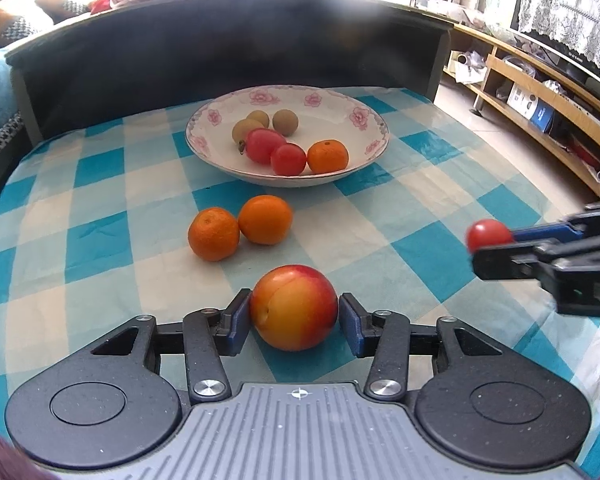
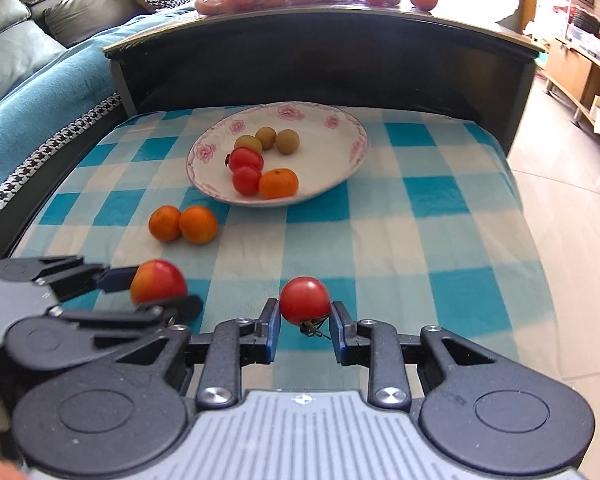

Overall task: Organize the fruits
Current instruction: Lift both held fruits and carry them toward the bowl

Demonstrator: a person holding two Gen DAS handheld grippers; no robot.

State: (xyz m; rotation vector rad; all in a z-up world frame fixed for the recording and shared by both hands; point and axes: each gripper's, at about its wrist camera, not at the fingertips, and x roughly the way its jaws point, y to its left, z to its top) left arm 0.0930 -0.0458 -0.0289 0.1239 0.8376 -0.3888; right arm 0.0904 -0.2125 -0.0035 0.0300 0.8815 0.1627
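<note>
My left gripper (image 1: 294, 312) is shut on a red-yellow nectarine (image 1: 294, 306), low over the checked cloth; in the right wrist view the same gripper (image 2: 160, 288) and nectarine (image 2: 158, 282) show at lower left. My right gripper (image 2: 304, 316) is shut on a small red tomato (image 2: 304, 299), stem down, held above the cloth. It enters the left wrist view from the right edge as the right gripper (image 1: 488, 248) with the tomato (image 1: 489, 234). Two mandarins (image 1: 240, 226) (image 2: 182, 224) lie side by side on the cloth. The flowered plate (image 1: 288, 92) (image 2: 204, 152) holds two tomatoes, one mandarin and three small brownish fruits.
The blue-and-white checked cloth (image 1: 100, 208) covers a low table backed by a dark raised board (image 1: 220, 48). A sofa (image 2: 40, 80) lies to the left. A wooden shelf unit (image 1: 540, 96) and tiled floor (image 2: 572, 200) are to the right.
</note>
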